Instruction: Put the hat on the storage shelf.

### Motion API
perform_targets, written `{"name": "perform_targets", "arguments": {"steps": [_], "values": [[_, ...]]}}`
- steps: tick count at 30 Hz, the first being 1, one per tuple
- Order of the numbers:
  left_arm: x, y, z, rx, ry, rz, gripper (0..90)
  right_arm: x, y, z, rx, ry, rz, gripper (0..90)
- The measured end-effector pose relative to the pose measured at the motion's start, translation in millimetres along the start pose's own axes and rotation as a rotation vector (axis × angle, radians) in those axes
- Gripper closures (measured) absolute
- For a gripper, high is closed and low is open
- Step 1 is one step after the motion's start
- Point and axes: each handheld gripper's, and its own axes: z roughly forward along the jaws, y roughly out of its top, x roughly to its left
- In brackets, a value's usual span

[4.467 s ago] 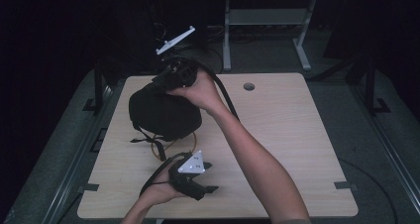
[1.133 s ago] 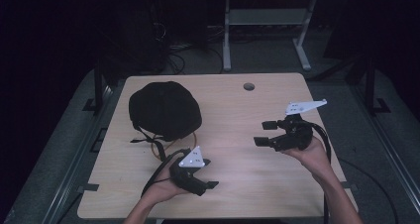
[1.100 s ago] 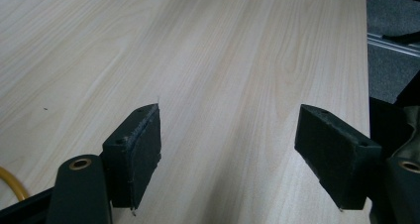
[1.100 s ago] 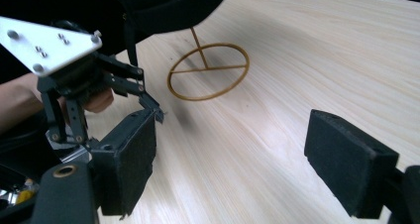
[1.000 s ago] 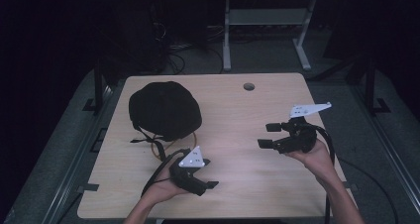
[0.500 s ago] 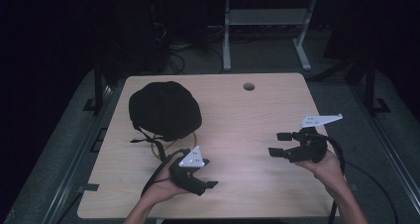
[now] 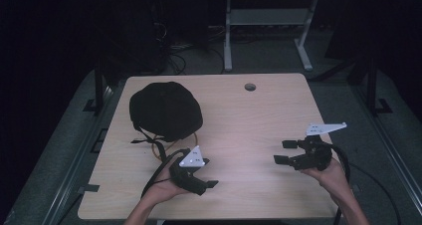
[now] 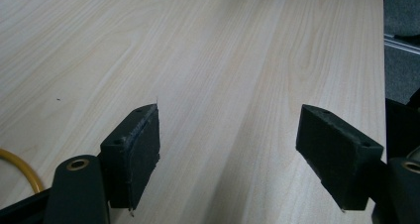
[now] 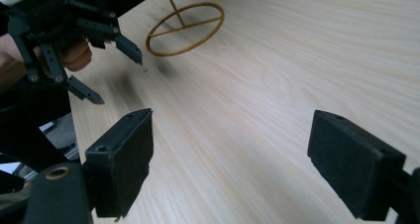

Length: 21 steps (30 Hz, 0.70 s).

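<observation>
Fingers (image 8: 133,154) of left gripper (image 7: 203,174) spread wide, empty; right gripper (image 7: 284,152) likewise parted, nothing between pads. Both held low over bare near half of table (image 7: 239,120), apart, likely idle. Black helmet (image 7: 165,110) parked dome-up at far left, straps and yellow ring (image 9: 184,28) trailing toward left gripper.

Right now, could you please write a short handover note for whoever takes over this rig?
Left gripper: jaws open, empty, low over the table near its front edge.
Right gripper: jaws open, empty, held above the right side of the table.
The black cap sits dome up at the back left, with its straps trailing toward the front. A thin yellow ring lies on the wood beside it.
Done: the cap is set down and released.
Left: nothing is in hand; judge the next step from the cap.
</observation>
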Motion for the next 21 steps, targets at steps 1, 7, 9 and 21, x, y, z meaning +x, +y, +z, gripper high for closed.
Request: {"name": "perform_targets", "arguments": {"steps": [1,7,9,21], "values": [[0.0,-0.1,0.1,0.001,0.001,0.0,25.0,-0.4,-1.8,-0.4,-0.001,-0.002,0.0,17.4],[0.4,-0.6,0.8,0.009,0.005,0.002,24.8,-3.2,-11.8,-3.6,-0.002,-0.013,0.01,17.4],[0.4,-0.6,1.2,0.013,0.007,0.004,24.8,-4.7,-15.5,-4.3,-0.003,-0.016,0.013,17.4],[0.6,-1.8,1.1,0.012,0.014,-0.001,24.6,-12.0,-40.7,-9.7,-0.001,-0.051,0.037,17.4]]}}
